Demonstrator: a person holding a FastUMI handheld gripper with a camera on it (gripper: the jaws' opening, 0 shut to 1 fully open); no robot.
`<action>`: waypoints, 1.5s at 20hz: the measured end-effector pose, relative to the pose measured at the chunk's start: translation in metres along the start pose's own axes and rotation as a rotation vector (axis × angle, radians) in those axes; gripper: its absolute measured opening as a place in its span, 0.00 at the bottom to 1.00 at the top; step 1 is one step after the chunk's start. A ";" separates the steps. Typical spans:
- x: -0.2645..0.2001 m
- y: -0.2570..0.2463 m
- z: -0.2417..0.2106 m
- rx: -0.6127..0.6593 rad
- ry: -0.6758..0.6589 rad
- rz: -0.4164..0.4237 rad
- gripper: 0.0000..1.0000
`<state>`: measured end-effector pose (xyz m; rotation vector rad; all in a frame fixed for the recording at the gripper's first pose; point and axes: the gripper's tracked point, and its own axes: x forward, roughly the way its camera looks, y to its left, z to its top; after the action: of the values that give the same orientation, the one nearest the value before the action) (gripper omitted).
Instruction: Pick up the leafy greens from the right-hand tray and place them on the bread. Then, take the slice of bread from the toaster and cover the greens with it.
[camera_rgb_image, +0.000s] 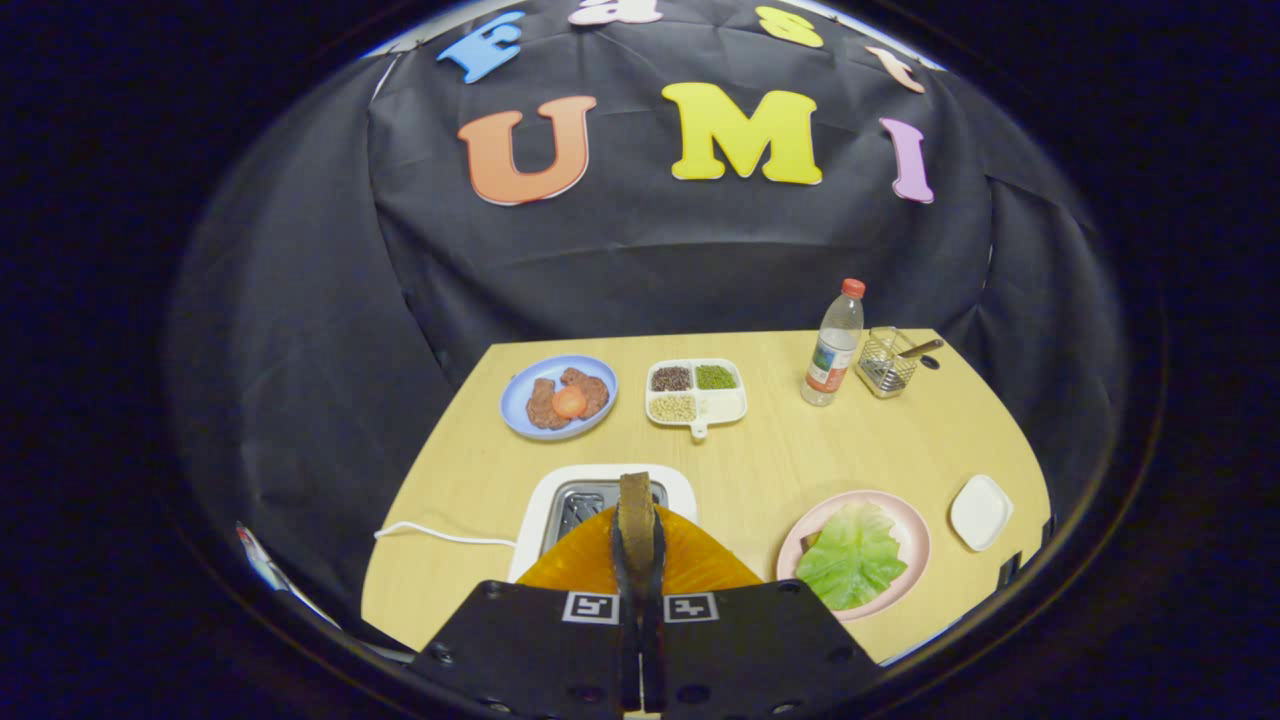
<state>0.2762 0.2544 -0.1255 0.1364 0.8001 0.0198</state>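
We are holding the gripper (638, 560) above the toaster (600, 500), and its two fingers are closing tight on a slice of bread (636, 508). The slice is standing upright on edge between them, its top poking out just past the fingertips, and both fingers are pressing on its faces. Directly below and just beyond the fingers the toaster is sitting on the table (760, 460), one of its slots showing beside the slice. A white cord (440, 535) is running off from the toaster's left side across the tabletop.

To the right of the fingers, a pink plate (912, 545) is lying near the table's front edge, and the greens (850, 555) are covering most of it. A corner of what seems to be the lower bread is peeking out from under the leaf's left edge, though we cannot tell for certain. Just right of the plate a small white dish (980, 512) is lying.

Farther back, a blue plate (520, 395) is carrying meat and a round orange piece. Beside it a divided tray (697, 392) is holding grains. Toward the right rear a bottle (833, 345) is standing upright, next to a wire basket (885, 362).
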 end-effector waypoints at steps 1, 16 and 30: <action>-0.009 -0.002 0.011 0.002 -0.021 -0.001 0.01; -0.105 -0.114 0.075 -0.013 -0.242 -0.049 0.01; -0.003 -0.182 -0.025 0.003 -0.076 -0.022 0.01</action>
<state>0.2499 0.0763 -0.1637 0.1301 0.7256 -0.0077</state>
